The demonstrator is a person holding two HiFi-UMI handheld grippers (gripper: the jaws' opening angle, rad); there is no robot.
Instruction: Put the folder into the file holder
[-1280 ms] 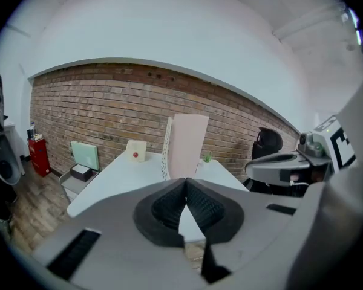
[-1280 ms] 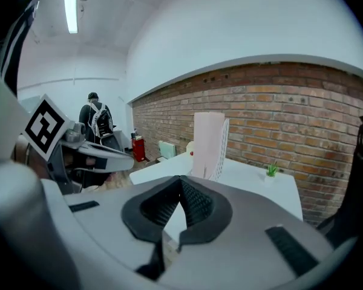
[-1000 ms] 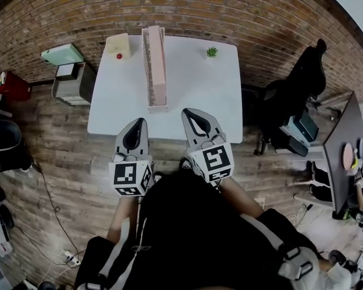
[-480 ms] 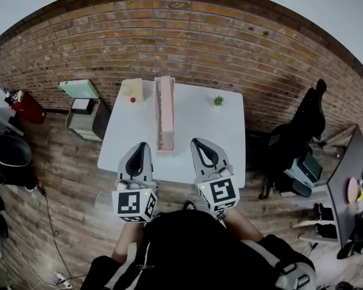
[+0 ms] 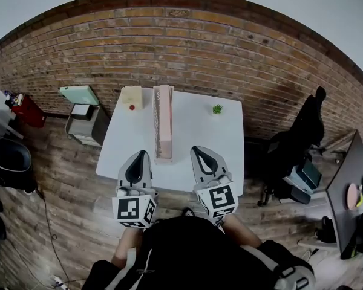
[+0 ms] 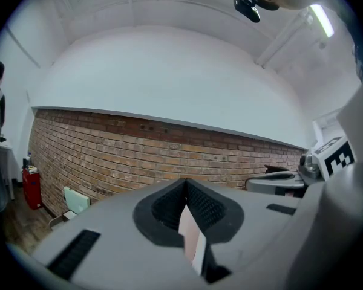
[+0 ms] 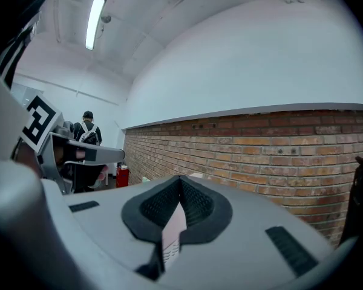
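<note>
A long pink file holder (image 5: 163,125) stands on the white table (image 5: 206,144), running from the back edge toward the front. I cannot make out a separate folder. My left gripper (image 5: 138,156) and right gripper (image 5: 201,151) hover side by side over the table's front edge, either side of the holder's near end. Both are shut with nothing in them. In the left gripper view the left gripper (image 6: 186,183) points at the brick wall, with a sliver of the pink holder (image 6: 192,240) showing below the tips. The right gripper (image 7: 180,180) likewise shows only a pink sliver (image 7: 172,231).
A yellowish box (image 5: 132,96) with a small red thing (image 5: 132,107) sits at the table's back left, a small green plant (image 5: 217,109) at the back right. A grey cabinet (image 5: 85,122) stands left of the table, a black chair (image 5: 290,156) to the right.
The head view has tilted up, so the table and brick wall sit lower and smaller in the picture. Both grippers stay shut near the table's front edge.
</note>
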